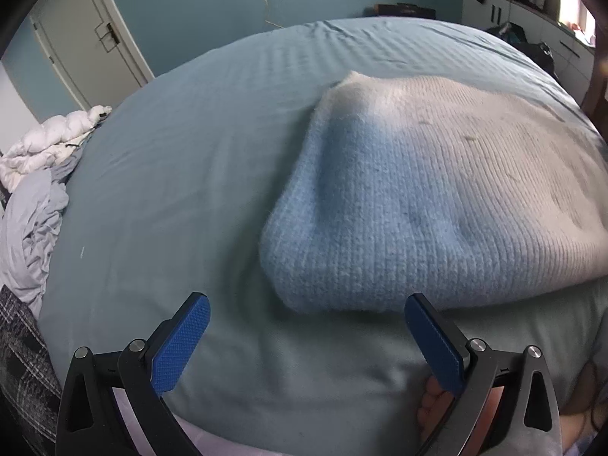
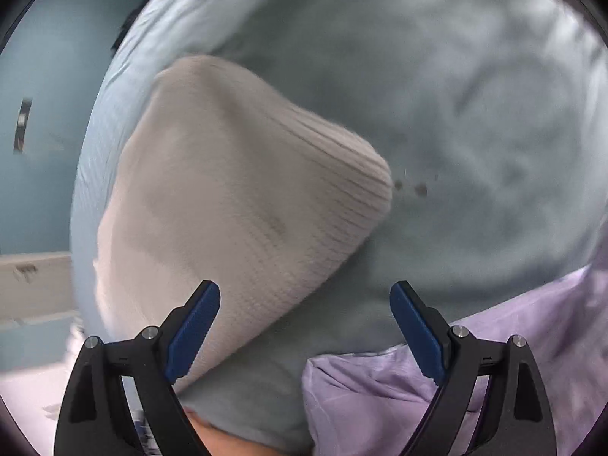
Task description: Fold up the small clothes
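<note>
Folded pale ribbed knit sweater (image 1: 437, 197) lying flat on teal bedsheet (image 1: 171, 190); left gripper (image 1: 307, 336) jaws wide, empty, just short of its near edge; right gripper (image 2: 305, 323) jaws wide, empty; lilac garment (image 2: 456, 372) beneath.

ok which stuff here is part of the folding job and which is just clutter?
Job: knit sweater, left gripper, right gripper, bed sheet as work surface.

Clutter: white puffy jacket, crumpled grey bedding, lilac cloth.
</note>
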Available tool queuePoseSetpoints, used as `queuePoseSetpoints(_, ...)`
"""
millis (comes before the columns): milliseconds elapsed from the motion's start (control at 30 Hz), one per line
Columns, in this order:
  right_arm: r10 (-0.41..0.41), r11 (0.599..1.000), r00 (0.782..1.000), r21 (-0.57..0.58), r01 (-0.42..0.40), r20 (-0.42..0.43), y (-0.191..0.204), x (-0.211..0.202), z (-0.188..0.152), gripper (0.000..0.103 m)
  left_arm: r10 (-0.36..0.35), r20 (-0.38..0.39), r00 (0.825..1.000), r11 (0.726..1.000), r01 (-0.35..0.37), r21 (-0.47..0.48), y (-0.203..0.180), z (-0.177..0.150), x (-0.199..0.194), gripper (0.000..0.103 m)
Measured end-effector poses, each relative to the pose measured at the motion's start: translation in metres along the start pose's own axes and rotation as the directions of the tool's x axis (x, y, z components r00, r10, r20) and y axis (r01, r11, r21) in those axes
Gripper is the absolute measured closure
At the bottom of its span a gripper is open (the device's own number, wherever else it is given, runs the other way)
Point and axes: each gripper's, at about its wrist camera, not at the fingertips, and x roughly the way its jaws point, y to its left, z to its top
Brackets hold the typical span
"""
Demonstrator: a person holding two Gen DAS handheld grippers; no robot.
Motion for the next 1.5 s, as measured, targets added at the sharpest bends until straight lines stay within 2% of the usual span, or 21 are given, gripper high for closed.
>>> queuePoseSetpoints(133, 0.088, 0.993, 0.996, 0.079, -0.085, -0.028, 0.006, 0.027, 0.006, 0.014, -0.033, -0.031, 0.999, 0.999, 0.033, -0.004, -0.002, 0.000, 0.006, 0.000)
queuePoseSetpoints(267, 0.115, 0.987, 0.992, 0.119, -0.108, -0.058, 0.009, 0.045, -0.001, 0.014, -0.133, -0.104, 0.986, 0.989, 0.126, -0.074, 0.004, 0.000, 0.015, 0.000)
queuePoseSetpoints(333, 0.123, 0.984, 0.992, 0.136, -0.117, -0.041, 0.006, 0.036, -0.009, 0.014, -0.195, -0.160, 0.968, 0.974, 0.172, -0.145, 0.011, 0.000, 0.023, 0.000)
queuePoseSetpoints(400, 0.143, 0.978, 0.990, 0.158, -0.139, -0.015, 0.000, 0.023, -0.016, 0.016, -0.295, -0.205, 0.933, 0.941, 0.246, -0.233, 0.018, -0.001, 0.032, 0.000)
queuePoseSetpoints(433, 0.156, 0.976, 0.988, 0.156, -0.155, 0.005, 0.000, 0.021, -0.016, 0.021, -0.334, -0.214, 0.918, 0.925, 0.275, -0.264, 0.021, -0.002, 0.035, 0.000)
queuePoseSetpoints(467, 0.163, 0.977, 0.986, 0.139, -0.164, 0.020, 0.003, 0.018, -0.014, 0.040, -0.366, -0.219, 0.904, 0.909, 0.297, -0.294, 0.023, -0.003, 0.039, 0.000)
queuePoseSetpoints(500, 0.154, 0.980, 0.988, 0.123, -0.156, 0.026, 0.006, 0.017, -0.014, 0.044, -0.376, -0.223, 0.899, 0.901, 0.299, -0.314, 0.025, -0.004, 0.042, 0.000)
queuePoseSetpoints(567, 0.150, 0.981, 0.988, 0.117, -0.153, 0.041, 0.010, 0.016, -0.017, 0.055, -0.351, -0.225, 0.909, 0.908, 0.272, -0.320, 0.027, -0.005, 0.045, 0.000)
queuePoseSetpoints(600, 0.155, 0.979, 0.986, 0.127, -0.161, 0.060, 0.005, 0.013, -0.019, 0.068, -0.333, -0.220, 0.917, 0.913, 0.256, -0.317, 0.027, -0.005, 0.045, 0.000)
queuePoseSetpoints(633, 0.171, 0.974, 0.982, 0.139, -0.181, 0.083, 0.005, 0.011, -0.021, 0.075, -0.319, -0.216, 0.923, 0.918, 0.244, -0.314, 0.028, -0.005, 0.046, 0.000)
queuePoseSetpoints(667, 0.198, 0.967, 0.974, 0.143, -0.213, 0.111, 0.000, 0.002, -0.024, 0.078, -0.306, -0.213, 0.928, 0.921, 0.233, -0.312, 0.028, -0.005, 0.046, 0.000)
queuePoseSetpoints(700, 0.203, 0.967, 0.970, 0.125, -0.220, 0.133, 0.004, -0.001, -0.025, 0.079, -0.276, -0.205, 0.939, 0.930, 0.208, -0.302, 0.028, -0.004, 0.045, 0.000)
queuePoseSetpoints(767, 0.166, 0.981, 0.974, 0.075, -0.179, 0.156, 0.018, 0.000, -0.026, 0.079, -0.252, -0.198, 0.947, 0.939, 0.190, -0.288, 0.025, -0.002, 0.045, 0.000)
queuePoseSetpoints(933, 0.120, 0.989, 0.978, 0.066, -0.133, 0.173, 0.019, 0.001, -0.025, 0.080, -0.278, -0.195, 0.941, 0.934, 0.217, -0.285, 0.018, 0.005, 0.051, 0.000)
queuePoseSetpoints(1133, 0.082, 0.994, 0.981, 0.051, -0.092, 0.176, 0.041, 0.012, -0.021, 0.080, -0.265, -0.204, 0.942, 0.937, 0.201, -0.287, 0.009, 0.025, 0.060, 0.000)
queuePoseSetpoints(1233, 0.071, 0.995, 0.982, 0.052, -0.081, 0.173, 0.038, 0.012, -0.021, 0.079, -0.289, -0.213, 0.934, 0.924, 0.214, -0.315, 0.011, 0.030, 0.068, 0.000)
queuePoseSetpoints(1267, 0.069, 0.995, 0.983, 0.055, -0.080, 0.171, 0.036, 0.012, -0.021, 0.079, -0.307, -0.219, 0.926, 0.914, 0.224, -0.338, 0.013, 0.031, 0.071, 0.000)
queuePoseSetpoints(1333, 0.066, 0.995, 0.983, 0.061, -0.077, 0.170, 0.038, 0.014, -0.020, 0.079, -0.381, -0.245, 0.891, 0.872, 0.259, -0.416, 0.021, 0.030, 0.081, 0.000)
queuePoseSetpoints(1367, 0.065, 0.995, 0.983, 0.061, -0.077, 0.171, 0.037, 0.014, -0.020, 0.079, -0.439, -0.258, 0.861, 0.833, 0.281, -0.477, 0.027, 0.028, 0.085, 0.000)
queuePoseSetpoints(1400, 0.064, 0.995, 0.983, 0.061, -0.075, 0.172, 0.040, 0.014, -0.020, 0.079, -0.473, -0.263, 0.841, 0.806, 0.293, -0.514, 0.030, 0.025, 0.087, 0.000)
queuePoseSetpoints(1500, 0.060, 0.996, 0.983, 0.061, -0.072, 0.172, 0.039, 0.014, -0.020, 0.079, -0.544, -0.259, 0.798, 0.737, 0.307, -0.602, 0.039, 0.017, 0.094, 0.000)
